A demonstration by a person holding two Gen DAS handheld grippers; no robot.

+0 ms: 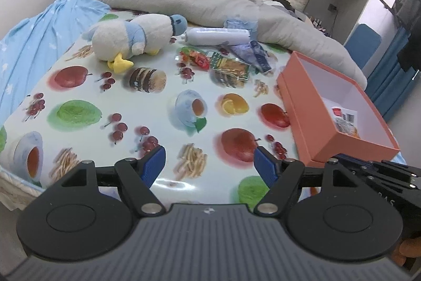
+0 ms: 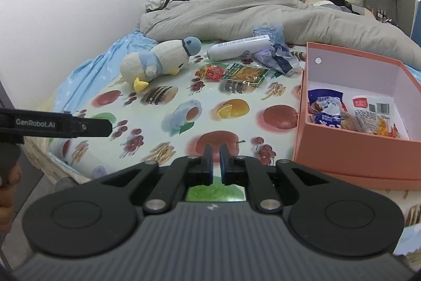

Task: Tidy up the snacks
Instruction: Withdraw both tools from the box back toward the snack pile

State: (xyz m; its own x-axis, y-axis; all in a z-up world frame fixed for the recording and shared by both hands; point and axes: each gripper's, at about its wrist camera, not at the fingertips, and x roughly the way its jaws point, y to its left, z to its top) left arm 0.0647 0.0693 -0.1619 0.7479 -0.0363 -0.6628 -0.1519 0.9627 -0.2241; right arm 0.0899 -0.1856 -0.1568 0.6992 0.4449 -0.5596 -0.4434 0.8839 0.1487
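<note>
On the fruit-print cloth [image 2: 163, 86] covering the bed, a plush duck [image 2: 158, 61] lies at the far left, then one white bottle [image 2: 236, 46], a red packet [image 2: 211, 71], a green packet [image 2: 246, 74] and a crumpled wrapper [image 2: 276, 54]. At the right edge, the orange box [image 2: 350, 149] holds a blue packet [image 2: 326, 109] and two clear ones [image 2: 368, 112]. The left gripper [image 1: 210, 162] gapes wide, empty; the right gripper [image 2: 215, 157] is barely parted, empty.

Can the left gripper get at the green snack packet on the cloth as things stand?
Probably yes. The left gripper is open and empty, and the printed cloth between it and the green snack packet is bare. The plush duck and orange box sit off to either side.
</note>
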